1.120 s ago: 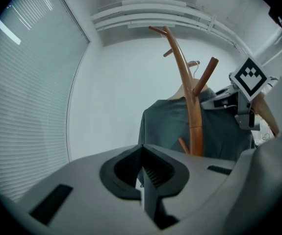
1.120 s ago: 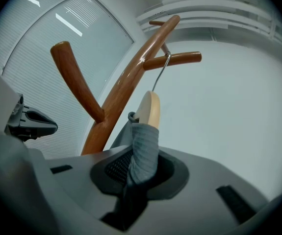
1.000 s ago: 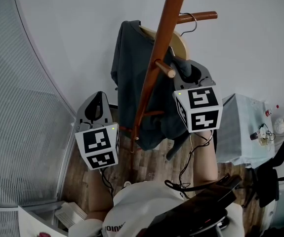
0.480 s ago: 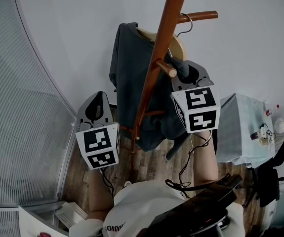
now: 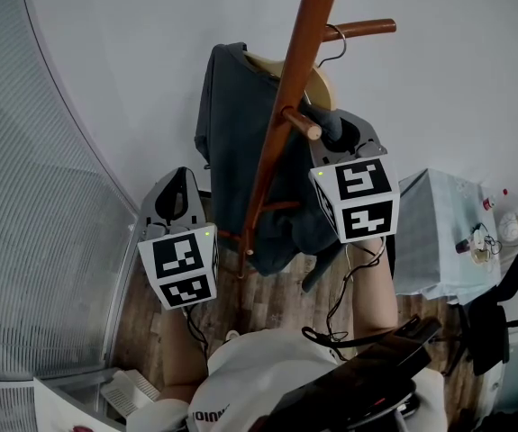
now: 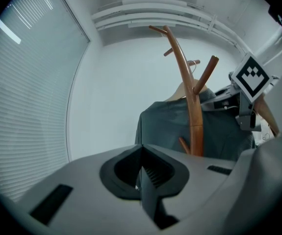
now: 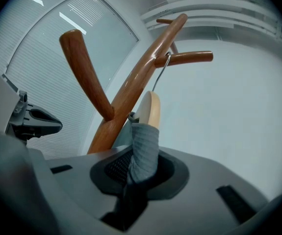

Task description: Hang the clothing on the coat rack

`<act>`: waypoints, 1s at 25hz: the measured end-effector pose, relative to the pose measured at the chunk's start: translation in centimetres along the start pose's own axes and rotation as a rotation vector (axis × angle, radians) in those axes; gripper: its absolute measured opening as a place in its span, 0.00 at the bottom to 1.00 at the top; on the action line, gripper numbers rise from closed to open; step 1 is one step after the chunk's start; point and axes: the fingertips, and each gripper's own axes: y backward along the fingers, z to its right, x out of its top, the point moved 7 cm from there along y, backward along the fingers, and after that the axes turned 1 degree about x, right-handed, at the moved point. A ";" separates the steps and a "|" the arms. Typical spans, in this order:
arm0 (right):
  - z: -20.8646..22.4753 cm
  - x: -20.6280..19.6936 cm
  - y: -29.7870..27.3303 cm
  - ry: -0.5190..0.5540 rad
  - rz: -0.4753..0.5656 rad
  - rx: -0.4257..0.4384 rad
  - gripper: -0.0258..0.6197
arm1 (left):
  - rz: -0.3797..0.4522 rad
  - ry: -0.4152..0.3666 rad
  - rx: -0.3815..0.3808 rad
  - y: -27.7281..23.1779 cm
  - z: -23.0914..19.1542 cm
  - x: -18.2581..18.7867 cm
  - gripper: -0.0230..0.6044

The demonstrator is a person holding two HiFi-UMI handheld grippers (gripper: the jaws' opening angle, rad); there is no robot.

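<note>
Fabric at the shoulder of the dark grey shirt (image 5: 236, 151) is pinched tight in my right tool (image 5: 335, 129). The shirt hangs on a pale wooden hanger (image 5: 323, 86) hooked over a peg (image 5: 362, 31) of the coat rack (image 5: 281, 124). My left tool (image 5: 179, 180) is closed on nothing, beside the rack.

A dark grey garment (image 5: 231, 151) is draped over a pale wooden hanger (image 5: 324, 86), whose wire hook (image 5: 339, 43) is hung on an upper peg (image 5: 367, 30) of the brown coat rack (image 5: 275, 147).
</note>
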 end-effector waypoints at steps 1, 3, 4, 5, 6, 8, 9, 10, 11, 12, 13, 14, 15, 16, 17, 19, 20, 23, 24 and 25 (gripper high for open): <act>0.0 0.0 0.0 -0.001 -0.001 0.002 0.15 | 0.000 0.001 -0.001 0.0 0.0 0.0 0.06; 0.0 0.0 0.0 0.000 -0.002 0.006 0.15 | 0.000 0.002 -0.004 -0.1 0.1 0.0 0.06; 0.0 0.0 0.1 0.004 -0.003 0.007 0.15 | 0.000 0.002 -0.006 -0.1 0.1 0.0 0.06; 0.0 0.0 0.1 0.010 -0.005 0.006 0.15 | 0.000 0.002 -0.009 -0.2 0.2 -0.1 0.06; 0.0 0.0 0.2 0.018 -0.007 0.004 0.16 | -0.001 0.002 -0.011 -0.2 0.3 -0.1 0.06; -0.1 0.1 0.3 0.035 -0.012 0.000 0.16 | -0.003 0.001 -0.015 -0.2 0.4 -0.2 0.06; -0.2 0.1 0.3 0.044 -0.015 -0.003 0.17 | -0.005 0.001 -0.017 -0.3 0.5 -0.3 0.06; -0.2 0.1 0.4 0.054 -0.017 -0.006 0.17 | -0.006 0.001 -0.019 -0.3 0.6 -0.3 0.06; -0.2 0.1 0.4 0.063 -0.019 -0.010 0.17 | -0.006 0.001 -0.022 -0.3 0.6 -0.3 0.06; -0.2 0.2 0.5 0.071 -0.021 -0.015 0.18 | -0.006 0.002 -0.025 -0.4 0.7 -0.3 0.06; -0.2 0.2 0.5 0.080 -0.022 -0.019 0.18 | -0.006 0.002 -0.028 -0.4 0.8 -0.3 0.06; -0.2 0.2 0.6 0.088 -0.023 -0.022 0.18 | -0.006 0.002 -0.030 -0.4 0.9 -0.3 0.06; -0.2 0.2 0.5 0.094 -0.023 -0.022 0.19 | -0.008 0.002 -0.031 -0.5 0.9 -0.4 0.06; -0.2 0.2 0.6 0.099 -0.023 -0.020 0.19 | -0.010 0.002 -0.032 -0.5 0.9 -0.4 0.06; -0.3 0.1 0.6 0.103 -0.023 -0.016 0.19 | -0.013 0.002 -0.033 -0.5 1.0 -0.5 0.06; -0.3 0.1 0.7 0.112 -0.025 -0.006 0.20 | -0.015 0.002 -0.037 -0.6 1.2 -0.6 0.06; -0.4 0.0 0.8 0.118 -0.024 -0.001 0.20 | -0.016 0.001 -0.039 -0.6 1.2 -0.6 0.06; -0.5 0.0 1.2 0.136 -0.004 -0.001 0.24 | -0.016 -0.001 -0.043 -0.5 1.4 -0.7 0.06; -0.5 -0.1 1.4 0.141 0.004 -0.003 0.27 | -0.016 -0.002 -0.044 -0.5 1.5 -0.7 0.06; -0.5 -0.1 1.5 0.144 0.012 -0.004 0.28 | -0.016 -0.003 -0.044 -0.5 1.6 -0.8 0.06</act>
